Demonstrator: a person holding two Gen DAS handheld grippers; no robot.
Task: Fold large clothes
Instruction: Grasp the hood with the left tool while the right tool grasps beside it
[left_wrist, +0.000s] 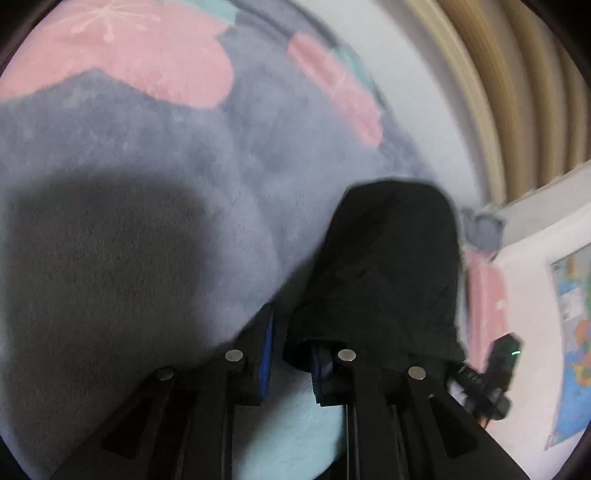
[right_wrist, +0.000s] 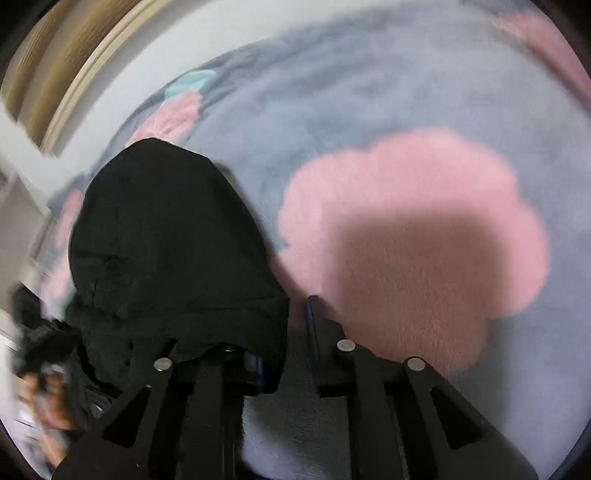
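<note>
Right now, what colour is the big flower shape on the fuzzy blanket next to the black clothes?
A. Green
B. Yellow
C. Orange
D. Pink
D: in the right wrist view, the flower shape on the grey blanket beside the black clothes is plainly pink.

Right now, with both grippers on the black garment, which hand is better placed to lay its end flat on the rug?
Left, probably. The black garment hangs from the left gripper in one smooth fold, with bare rug ahead. Beside the right gripper the fabric is bunched up.
</note>
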